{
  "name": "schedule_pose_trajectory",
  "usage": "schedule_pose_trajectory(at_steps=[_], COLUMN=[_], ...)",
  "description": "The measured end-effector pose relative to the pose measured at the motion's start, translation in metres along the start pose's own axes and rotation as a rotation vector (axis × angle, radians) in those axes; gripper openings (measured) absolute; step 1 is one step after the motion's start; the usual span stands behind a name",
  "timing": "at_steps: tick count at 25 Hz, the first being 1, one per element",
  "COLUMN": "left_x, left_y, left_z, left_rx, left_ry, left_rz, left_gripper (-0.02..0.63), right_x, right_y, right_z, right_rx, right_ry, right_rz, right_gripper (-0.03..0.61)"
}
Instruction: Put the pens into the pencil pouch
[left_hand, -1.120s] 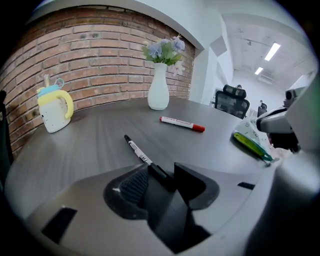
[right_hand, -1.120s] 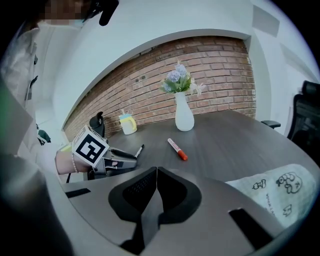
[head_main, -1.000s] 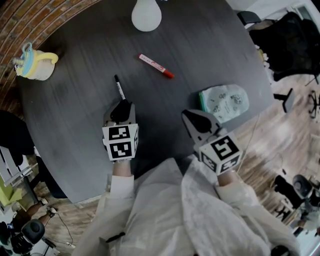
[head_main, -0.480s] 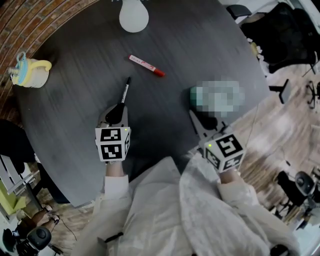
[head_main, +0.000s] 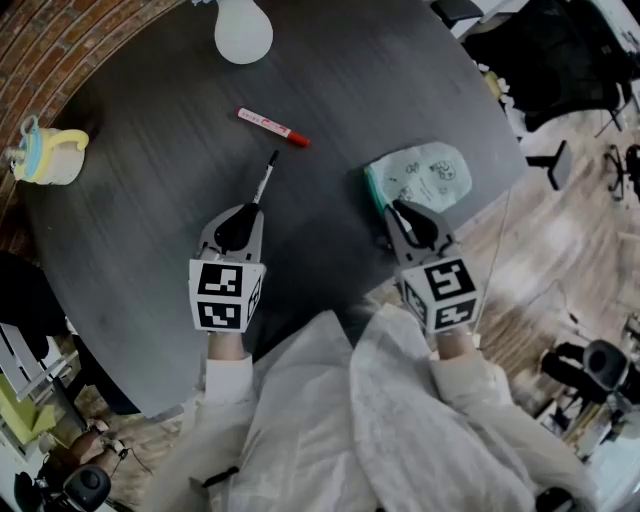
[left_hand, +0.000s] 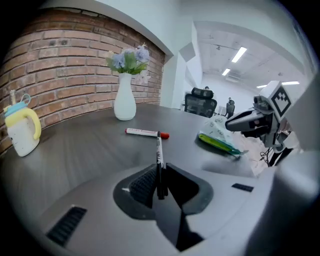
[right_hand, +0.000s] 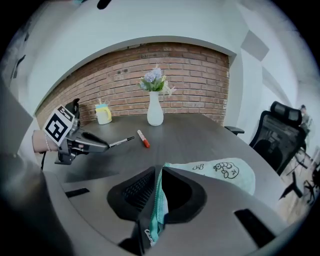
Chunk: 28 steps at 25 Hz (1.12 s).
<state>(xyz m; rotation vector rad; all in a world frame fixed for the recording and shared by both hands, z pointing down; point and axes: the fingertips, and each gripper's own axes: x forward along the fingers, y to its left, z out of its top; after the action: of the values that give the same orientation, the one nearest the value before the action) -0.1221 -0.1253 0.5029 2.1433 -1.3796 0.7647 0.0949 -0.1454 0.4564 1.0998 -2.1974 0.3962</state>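
**Claws gripping black pen (head_main: 266, 178) and pencil pouch (head_main: 425, 175)**

Head view: the left claw (head_main: 250, 208) is clenching one end of the black pen. The rest of the pen is sticking out past the jaws over the dark round worktop (head_main: 130, 230), toward the red marker (head_main: 272, 127) lying a little beyond it. The right claw (head_main: 398, 208) is pinching the near edge of the mint-green pencil pouch, which is lying close to the worktop's right rim, well apart from the pen. A white vase (head_main: 243, 28) is standing at the far side and a yellow cup (head_main: 45, 155) at the far left.

Left gripper view: the jaws have just been closing and are now pressing on the black pen between them, which is running straight ahead. The red marker is lying crosswise just past its tip. The pouch is showing at the right, with the right claw at it.

Right gripper view: the jaws are clamping the pouch's zipper edge, and the printed fabric is spreading away to the right on the worktop. At the left, the left claw is holding the pen, which is pointing toward the red marker.
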Motion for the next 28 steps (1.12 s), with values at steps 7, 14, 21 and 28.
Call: schedule_pose_trajectory(at_steps=[7, 14, 21, 28], left_x=[0.006, 0.008, 0.009, 0.011], left_y=[-0.037, -0.065, -0.092, -0.105], left_z=[0.005, 0.006, 0.006, 0.004], left_rx=[0.054, 0.089, 0.128, 0.150], left_ry=[-0.002, 0.004, 0.014, 0.021], left_rz=[-0.118, -0.200, -0.267, -0.306], left_gripper=[0.060, 0.060, 0.058, 0.060], right_x=[-0.002, 0.002, 0.006, 0.012], right_y=[0.007, 0.007, 0.007, 0.003], right_z=[-0.013, -0.040, -0.055, -0.061], right_rx=[-0.110, -0.140, -0.185, -0.216], right_ry=[0.068, 0.145, 0.216, 0.209], right_rz=[-0.025, -0.047, -0.087, -0.137], right_gripper=[0.092, 0.104, 0.123, 0.121])
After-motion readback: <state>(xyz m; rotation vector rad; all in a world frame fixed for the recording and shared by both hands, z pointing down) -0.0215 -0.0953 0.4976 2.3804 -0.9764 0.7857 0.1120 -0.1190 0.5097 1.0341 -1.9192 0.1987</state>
